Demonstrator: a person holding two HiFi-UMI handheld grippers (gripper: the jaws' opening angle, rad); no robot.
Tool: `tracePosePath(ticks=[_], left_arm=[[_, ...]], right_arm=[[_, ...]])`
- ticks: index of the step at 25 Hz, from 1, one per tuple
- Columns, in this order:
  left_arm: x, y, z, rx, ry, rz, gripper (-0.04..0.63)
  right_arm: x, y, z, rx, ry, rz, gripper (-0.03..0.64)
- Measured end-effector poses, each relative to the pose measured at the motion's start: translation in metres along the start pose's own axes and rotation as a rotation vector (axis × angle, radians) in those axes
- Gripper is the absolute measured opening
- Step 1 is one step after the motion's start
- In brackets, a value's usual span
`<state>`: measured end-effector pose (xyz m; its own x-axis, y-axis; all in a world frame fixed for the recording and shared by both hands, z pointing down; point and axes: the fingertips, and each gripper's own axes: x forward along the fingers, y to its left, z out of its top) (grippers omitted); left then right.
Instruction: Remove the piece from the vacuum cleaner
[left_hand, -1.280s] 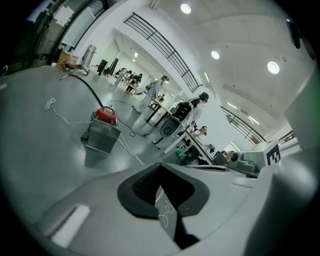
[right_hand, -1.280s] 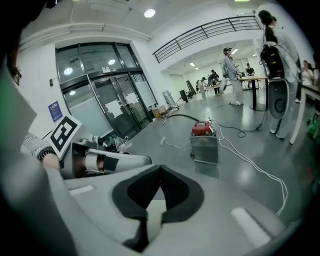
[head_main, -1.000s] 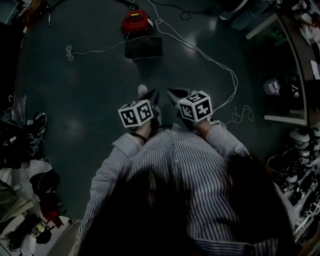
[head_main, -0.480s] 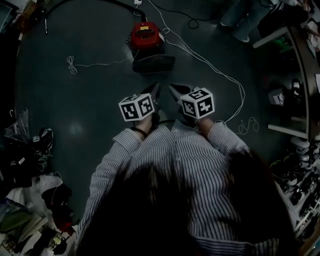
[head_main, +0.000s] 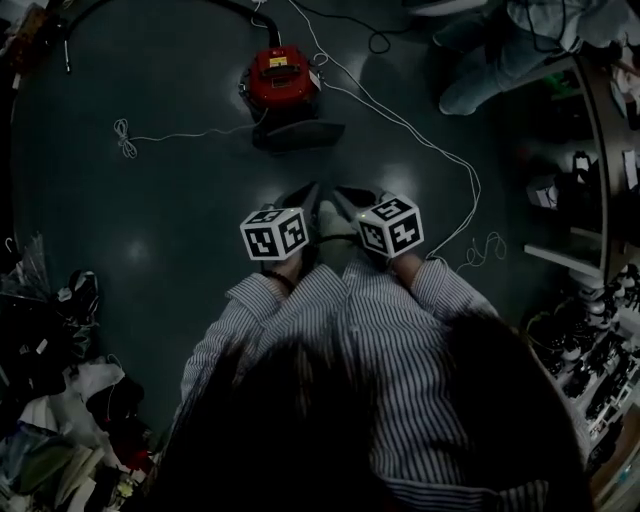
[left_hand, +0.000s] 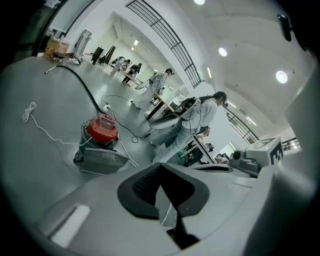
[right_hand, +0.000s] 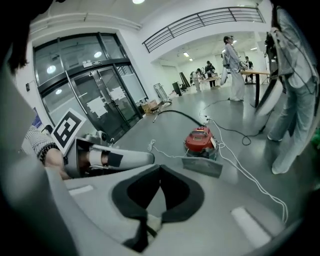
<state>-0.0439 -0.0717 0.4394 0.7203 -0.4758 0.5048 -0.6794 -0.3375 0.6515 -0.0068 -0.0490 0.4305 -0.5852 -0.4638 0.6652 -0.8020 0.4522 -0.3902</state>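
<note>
jaws of the left gripper (left_hand: 160, 167) meet at their tips, with nothing between the dark pads; those of the right gripper (right_hand: 160, 170) are closed the same way and are equally empty. in the head view both grippers are held side by side, near each other, over the dark floor (head_main: 170, 220), just ahead of the person's striped sleeves (head_main: 240, 320). one vacuum cleaner (head_main: 283, 80) stands on the floor well ahead of the grippers: a round red body with a pale label on top and a black hose (head_main: 225, 8) leading off from its far side. one flat grey piece (head_main: 298, 135), wedge-like, lies against its near side, towards the grippers; how it is attached cannot be told. two white cords show: one ends in a small coil (head_main: 124, 140) at the person's left, the other (head_main: 477, 190) trails in a long curve at the right.
</note>
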Motion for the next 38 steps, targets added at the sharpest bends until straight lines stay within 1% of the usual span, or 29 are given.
tracePosePath(ticks=[2,4,7,9,11,14,15,18,20,22,25,28,31,33,35,36,37,38], left_arm=[[0.006,0.005,0.006,0.025,0.005,0.031,0.003],[0.012,0.009,0.013,0.068,0.012,0.064,0.003],[0.026,0.019,0.022,0.113,0.026,0.095,0.003],[0.042,0.031,0.025,0.112,0.045,0.093,0.005],[0.058,0.044,0.025,0.11,0.076,0.086,0.055],[0.078,0.067,0.019,0.129,0.109,0.096,0.054],[0.086,0.076,0.019,0.132,0.108,0.101,0.052],[0.11,0.107,0.017,0.128,0.09,0.114,0.016],[0.128,0.127,0.014,0.119,0.081,0.094,0.008],[0.149,0.147,0.008,0.107,0.074,0.078,0.008],[0.178,0.18,-0.008,0.123,0.088,0.098,0.008],[0.201,0.211,-0.021,0.181,0.114,0.144,0.008],[0.22,0.239,-0.027,0.275,0.145,0.205,0.019],[0.234,0.256,-0.026,0.348,0.175,0.231,0.075],[0.247,0.27,-0.023,0.411,0.211,0.25,0.117],[0.253,0.276,-0.021,0.447,0.231,0.261,0.166],[0.257,0.281,-0.02,0.49,0.253,0.271,0.196],[0.261,0.285,-0.02,0.54,0.275,0.279,0.196]], right_arm=[[0.001,-0.011,0.008,-0.011,-0.013,-0.018,0.003],[0.002,-0.024,0.016,-0.012,-0.015,-0.031,0.003],[0.014,-0.041,0.021,-0.031,0.008,-0.042,0.003],[0.032,-0.054,0.02,-0.047,0.041,-0.036,0.003],[0.053,-0.066,0.019,-0.047,0.066,-0.018,0.003],[0.082,-0.083,0.021,-0.036,0.068,-0.005,0.003],[0.092,-0.09,0.022,-0.035,0.065,-0.007,0.003],[0.124,-0.113,0.018,-0.024,0.075,-0.005,0.003],[0.149,-0.126,0.009,-0.03,0.09,0.014,0.003],[0.174,-0.14,-0.003,-0.058,0.107,0.026,0.003],[0.21,-0.161,-0.026,-0.057,0.143,0.03,0.003],[0.237,-0.178,-0.046,-0.059,0.172,0.035,0.005],[0.258,-0.192,-0.056,-0.088,0.195,0.041,0.02],[0.272,-0.207,-0.057,-0.126,0.21,0.033,0.023],[0.285,-0.226,-0.056,-0.187,0.226,0.017,0.025],[0.291,-0.235,-0.055,-0.215,0.235,0.008,0.025],[0.296,-0.244,-0.054,-0.237,0.241,-0.002,0.026],[0.3,-0.251,-0.052,-0.255,0.244,-0.012,0.03]])
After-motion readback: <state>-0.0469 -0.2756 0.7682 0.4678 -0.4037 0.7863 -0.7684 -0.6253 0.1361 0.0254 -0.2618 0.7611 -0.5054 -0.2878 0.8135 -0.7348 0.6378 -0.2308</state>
